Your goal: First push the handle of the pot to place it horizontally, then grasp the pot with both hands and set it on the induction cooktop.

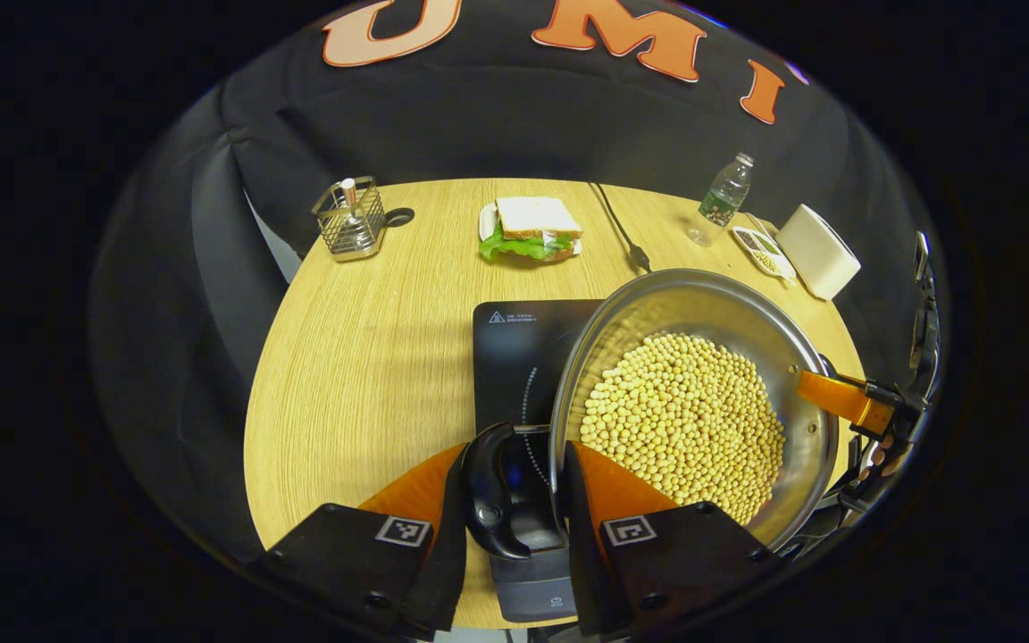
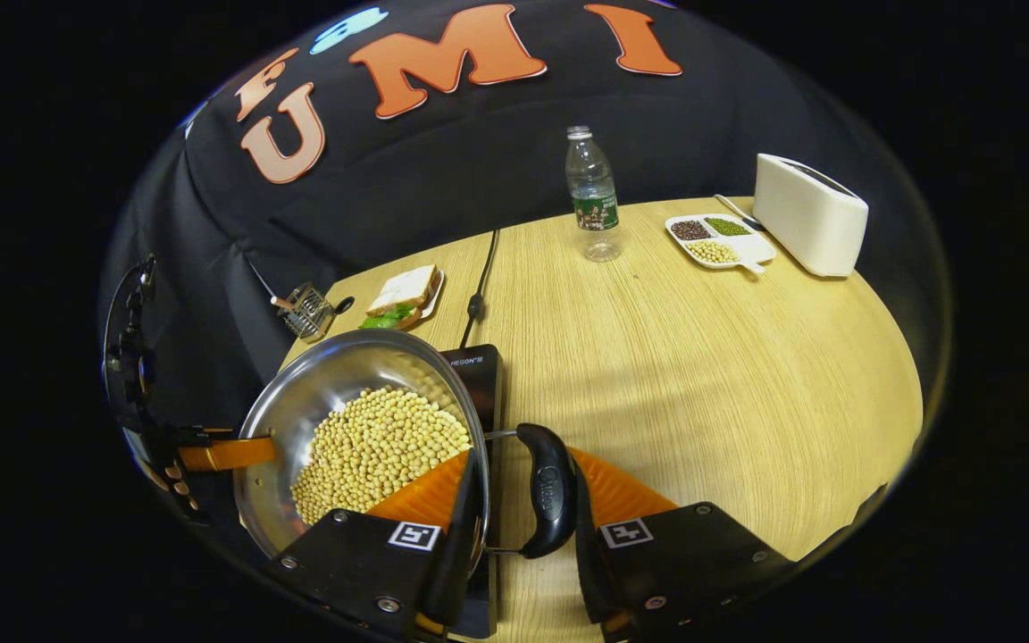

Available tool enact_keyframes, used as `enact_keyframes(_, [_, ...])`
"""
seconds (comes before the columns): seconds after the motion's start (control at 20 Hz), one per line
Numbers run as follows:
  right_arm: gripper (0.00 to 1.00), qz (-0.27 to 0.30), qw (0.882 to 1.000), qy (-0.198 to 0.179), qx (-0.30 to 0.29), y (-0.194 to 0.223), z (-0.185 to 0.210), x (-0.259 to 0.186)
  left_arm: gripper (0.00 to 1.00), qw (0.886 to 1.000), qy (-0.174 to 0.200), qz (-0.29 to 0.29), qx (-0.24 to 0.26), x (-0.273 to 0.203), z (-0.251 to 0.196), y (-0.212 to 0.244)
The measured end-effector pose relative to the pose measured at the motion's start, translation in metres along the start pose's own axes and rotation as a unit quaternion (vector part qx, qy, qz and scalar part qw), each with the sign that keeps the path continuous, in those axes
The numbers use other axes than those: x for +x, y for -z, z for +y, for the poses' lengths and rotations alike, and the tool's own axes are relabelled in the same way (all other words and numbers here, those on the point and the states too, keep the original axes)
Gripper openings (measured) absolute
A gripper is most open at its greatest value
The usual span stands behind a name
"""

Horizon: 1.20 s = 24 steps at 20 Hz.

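both handles lie flat; left gripper [image 1: 514, 500] and right gripper [image 2: 523, 500] each clamp one, holding the pot [image 1: 693, 402] above the induction cooktop [image 1: 514, 348]; setting down remains.

We list: pot [image 1: 800, 357] — polished shiny metal, glossy black plastic handle [image 1: 488, 491]; table [image 1: 372, 357] — matt wood grain; induction cooktop [image 1: 514, 348] — smooth black glass.

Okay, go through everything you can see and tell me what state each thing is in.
Pot: full of beans, tilted, held over the cooktop.
Left gripper: fingers around the pot's black handle.
Right gripper: fingers around the other handle.
Bottle: upright, capped.
Toaster: nothing in its slots.
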State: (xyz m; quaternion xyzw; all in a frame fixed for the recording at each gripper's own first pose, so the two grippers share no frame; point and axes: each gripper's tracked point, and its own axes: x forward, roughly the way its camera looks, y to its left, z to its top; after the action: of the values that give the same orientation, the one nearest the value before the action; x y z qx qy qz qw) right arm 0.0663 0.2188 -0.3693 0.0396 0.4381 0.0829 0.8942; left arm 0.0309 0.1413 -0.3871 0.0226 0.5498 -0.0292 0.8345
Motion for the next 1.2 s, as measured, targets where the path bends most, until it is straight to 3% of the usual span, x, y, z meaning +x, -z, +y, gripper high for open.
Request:
enact_keyframes(0.1, [0.51, 0.002, 1.0, -0.003, -0.004, 0.0, -0.001, 0.0, 0.55, 1.0, 0.004, -0.001, -0.005, 0.0, 0.002, 0.001])
enact_keyframes(0.2, [0.54, 0.009, 1.0, -0.014, -0.006, 0.002, -0.002, -0.005, 0.62, 1.0, 0.006, -0.005, -0.004, 0.002, 0.002, 0.002])
enact_keyframes(0.3, [0.59, -0.024, 1.0, -0.009, -0.005, -0.014, -0.007, -0.016, 0.65, 1.0, 0.003, -0.027, -0.004, -0.002, 0.002, -0.004])
enact_keyframes(0.35, [0.68, -0.044, 0.999, -0.002, -0.005, -0.026, -0.011, -0.024, 0.65, 0.999, -0.006, -0.048, -0.008, -0.009, 0.005, -0.013])
enact_keyframes(0.45, [0.92, -0.082, 0.996, 0.013, -0.009, -0.047, -0.023, -0.045, 0.84, 0.994, -0.04, -0.099, -0.002, -0.031, 0.017, -0.029])
enact_keyframes(0.5, [0.95, -0.097, 0.995, 0.019, -0.011, -0.055, -0.028, -0.057, 0.95, 0.991, -0.051, -0.124, 0.0, -0.047, 0.017, -0.036])
enact_keyframes(0.55, [0.95, -0.111, 0.993, 0.022, -0.013, -0.064, -0.033, -0.07, 0.98, 0.987, -0.055, -0.148, 0.002, -0.064, 0.013, -0.044])
enact_keyframes(0.75, [0.95, -0.17, 0.985, 0.021, -0.028, -0.097, -0.047, -0.133, 0.98, 0.961, -0.075, -0.266, 0.005, -0.147, -0.002, -0.084])
enact_keyframes(0.95, [0.95, -0.24, 0.968, 0.038, -0.059, -0.129, -0.066, -0.207, 0.98, 0.928, -0.065, -0.367, 0.001, -0.236, -0.037, -0.115])
enact_keyframes(1.2, [0.95, -0.296, 0.951, 0.057, -0.069, -0.149, -0.094, -0.283, 0.98, 0.902, -0.065, -0.427, -0.017, -0.315, -0.069, -0.127])
